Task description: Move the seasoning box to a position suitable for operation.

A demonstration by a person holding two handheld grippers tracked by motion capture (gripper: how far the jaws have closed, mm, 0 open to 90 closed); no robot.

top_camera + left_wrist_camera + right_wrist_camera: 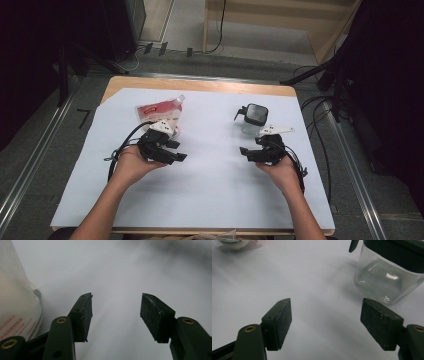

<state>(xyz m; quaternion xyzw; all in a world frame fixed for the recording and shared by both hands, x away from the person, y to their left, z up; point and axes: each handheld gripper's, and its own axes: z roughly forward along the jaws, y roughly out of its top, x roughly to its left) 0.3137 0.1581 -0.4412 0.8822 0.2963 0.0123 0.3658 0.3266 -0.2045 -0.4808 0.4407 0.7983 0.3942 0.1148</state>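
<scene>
Left gripper (pixel 172 150) & right gripper (pixel 248 152): jaws apart, empty, over white sheet (pixel 210 170); pouch (pixel 159 111) near left, glass jar (pixel 254 119) near right.

High view looks down from above; both gripper views skim close, perhaps sharing the pouch (pixel 159 111).

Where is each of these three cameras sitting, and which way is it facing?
High view: above the person's side, looking forward and down on the white table cover; both forearms, left gripper, right gripper.
Left gripper view: on the left gripper, along its open jaws; pouch at left.
Right gripper view: on the right gripper, open jaws; glass jar ahead.
Shared: pouch and jar also show from above.
</scene>
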